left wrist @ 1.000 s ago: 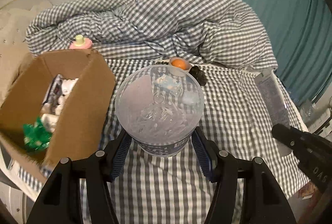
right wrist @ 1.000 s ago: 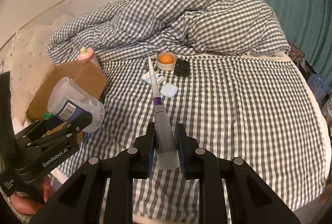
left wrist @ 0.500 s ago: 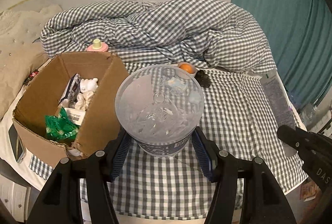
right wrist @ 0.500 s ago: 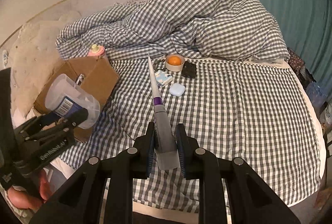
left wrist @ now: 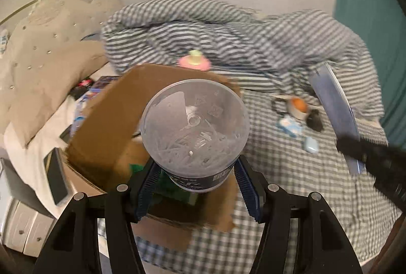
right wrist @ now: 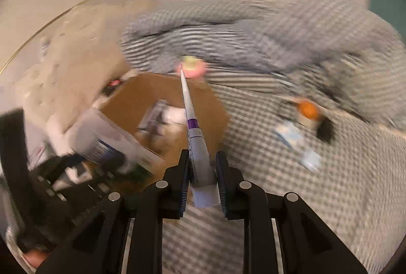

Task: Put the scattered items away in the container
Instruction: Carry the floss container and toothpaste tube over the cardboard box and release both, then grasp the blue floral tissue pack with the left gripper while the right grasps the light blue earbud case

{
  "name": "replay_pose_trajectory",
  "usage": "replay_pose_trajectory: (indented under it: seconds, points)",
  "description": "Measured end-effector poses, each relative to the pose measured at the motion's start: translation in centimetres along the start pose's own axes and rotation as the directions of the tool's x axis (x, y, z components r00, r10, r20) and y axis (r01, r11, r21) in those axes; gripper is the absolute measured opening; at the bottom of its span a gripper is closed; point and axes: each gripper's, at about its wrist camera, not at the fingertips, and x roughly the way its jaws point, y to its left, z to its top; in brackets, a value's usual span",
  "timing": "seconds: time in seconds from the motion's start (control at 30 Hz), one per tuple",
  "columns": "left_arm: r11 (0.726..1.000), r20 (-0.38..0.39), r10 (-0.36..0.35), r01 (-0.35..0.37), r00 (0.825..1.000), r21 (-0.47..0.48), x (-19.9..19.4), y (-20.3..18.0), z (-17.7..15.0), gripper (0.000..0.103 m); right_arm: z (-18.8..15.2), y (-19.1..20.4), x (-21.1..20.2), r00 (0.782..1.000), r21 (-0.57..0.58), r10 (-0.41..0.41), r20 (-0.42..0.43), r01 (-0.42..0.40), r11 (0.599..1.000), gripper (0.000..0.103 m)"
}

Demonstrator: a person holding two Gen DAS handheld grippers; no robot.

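A bed [left wrist: 291,172] under a grey gingham sheet fills both views, a rumpled checked duvet [left wrist: 228,37] heaped at its far side, a beige studded headboard [left wrist: 38,50] at left and a teal curtain [left wrist: 368,7] at right. The right wrist view is heavily motion-blurred; small items by the orange ball [right wrist: 307,109] are indistinct. An open cardboard box [left wrist: 106,121] sits at the bed's left edge; its contents are largely hidden. The left tool [left wrist: 195,185] grips a clear plastic tub [left wrist: 195,129] of cotton swabs above the box. The right tool [right wrist: 202,172] is clamped on a white, purple-banded tube [right wrist: 194,129] pointing over the box.
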Motion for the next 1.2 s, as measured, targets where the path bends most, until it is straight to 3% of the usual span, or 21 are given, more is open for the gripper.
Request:
replay_pose_trajectory:
  seconds: [0.13,0.23,0.27,0.3,0.37,0.47,0.53,0.63,0.93,1.07,1.2]
  points:
    - [0.998,-0.023,0.034,-0.035,0.999,-0.042,2.2,3.1,0.7,0.062,3.6,3.6,6.1,0.995,-0.049,0.076,-0.061,-0.079,0.996,0.02]
    - [0.997,-0.045,0.044,-0.047,0.998,-0.066,3.9,4.7,0.8,0.062,4.7,5.2,10.3,0.992,-0.054,0.077,-0.104,-0.083,0.995,0.021]
    - [0.997,-0.046,0.039,-0.042,0.998,-0.068,4.5,5.0,0.9,0.065,5.0,5.5,11.4,0.991,-0.05,0.079,-0.108,-0.085,0.995,0.029]
    - [0.998,-0.052,0.032,-0.035,0.998,-0.061,5.2,5.0,0.9,0.07,5.2,5.5,12.3,0.991,-0.041,0.067,-0.113,-0.072,0.997,0.055]
    - [0.998,-0.068,0.045,-0.047,0.997,-0.028,6.3,4.6,0.8,0.099,5.3,4.7,12.3,0.996,-0.034,0.018,-0.084,-0.021,0.999,0.082]
    - [0.997,-0.042,0.074,-0.074,0.996,0.014,7.0,3.6,0.8,0.101,5.2,2.5,11.4,0.999,-0.002,-0.025,-0.032,0.024,1.0,0.082]
    - [0.998,-0.048,0.056,-0.056,0.997,0.016,7.5,3.0,1.0,0.101,5.3,0.7,10.9,0.999,0.032,-0.02,-0.026,0.021,0.999,0.082]
    - [0.999,-0.045,0.036,-0.036,0.998,0.013,7.6,1.9,0.8,0.101,4.6,-2.5,9.5,0.997,0.07,-0.075,-0.015,0.076,0.995,0.082]
    - [0.994,0.004,-0.089,0.088,0.996,0.061,5.4,-4.9,1.8,0.102,1.2,-13.2,2.1,0.972,0.209,-0.236,-0.004,0.231,0.95,0.082]
    - [0.983,0.048,-0.157,0.152,0.986,0.101,4.4,-9.8,2.1,0.103,-2.3,-17.1,0.2,0.954,0.248,-0.3,-0.024,0.296,0.922,0.082]
    - [0.972,0.016,-0.192,0.188,0.981,0.139,5.6,-13.9,1.0,0.103,-5.1,-19.3,1.8,0.948,0.251,-0.305,-0.093,0.319,0.914,0.082]
